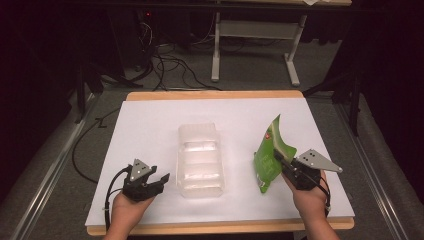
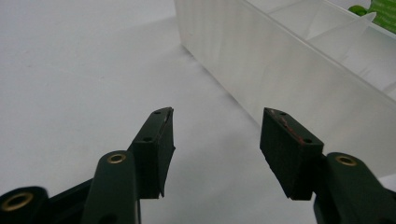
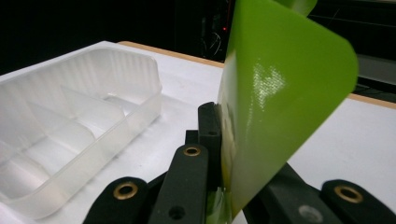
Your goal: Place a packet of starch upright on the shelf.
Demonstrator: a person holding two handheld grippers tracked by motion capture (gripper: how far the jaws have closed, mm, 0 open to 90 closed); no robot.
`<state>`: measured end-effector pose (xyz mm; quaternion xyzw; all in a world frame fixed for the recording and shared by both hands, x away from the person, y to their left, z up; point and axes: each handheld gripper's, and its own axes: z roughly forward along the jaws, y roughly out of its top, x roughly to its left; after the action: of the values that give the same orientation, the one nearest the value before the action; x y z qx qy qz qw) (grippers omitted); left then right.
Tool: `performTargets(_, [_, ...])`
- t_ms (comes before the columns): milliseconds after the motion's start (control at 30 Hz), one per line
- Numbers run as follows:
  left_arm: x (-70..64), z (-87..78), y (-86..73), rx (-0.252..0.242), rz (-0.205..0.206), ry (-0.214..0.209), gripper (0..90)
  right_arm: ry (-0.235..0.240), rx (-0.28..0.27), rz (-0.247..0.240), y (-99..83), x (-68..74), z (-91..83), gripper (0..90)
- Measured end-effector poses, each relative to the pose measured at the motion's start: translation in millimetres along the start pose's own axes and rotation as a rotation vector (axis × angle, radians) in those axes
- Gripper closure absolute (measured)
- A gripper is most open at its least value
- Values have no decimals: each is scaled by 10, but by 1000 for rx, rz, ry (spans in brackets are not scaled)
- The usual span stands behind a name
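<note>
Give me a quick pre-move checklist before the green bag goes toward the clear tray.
1. Grip on bag: the right gripper has its jaws closed on the green bag, with the film pinched between them in the right gripper view. Ok.
2. Bag clear of the table: it stands upright, but whether its lower end touches the white table is unclear. Cannot tell.
3. Left gripper free: jaws apart, nothing between them. Ok.
4. Clear tray steadied: the left gripper is beside its wall, not touching. Not ok.
5. Tray compartments empty: look empty in the right gripper view. Ok.
6. Bag sealed or open: cannot tell.
</note>
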<state>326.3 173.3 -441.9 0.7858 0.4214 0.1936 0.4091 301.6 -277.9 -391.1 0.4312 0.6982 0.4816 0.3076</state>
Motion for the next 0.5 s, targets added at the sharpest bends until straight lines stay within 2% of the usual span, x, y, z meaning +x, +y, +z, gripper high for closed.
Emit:
performTargets(67, [4,-4,1,-6,-6,8,469,0,2,-17,17,-20,-10,900])
performTargets(100, [14,-6,1,-2,-15,-1,480,4,6,-11,32,-40,-18,900])
performTargets(367, [26,3,3,-4,-20,6,484,10,11,-10,72,-106,-10,900])
performTargets(500, [32,-7,4,-10,-29,10,485,-27,20,15,69,-154,-21,900])
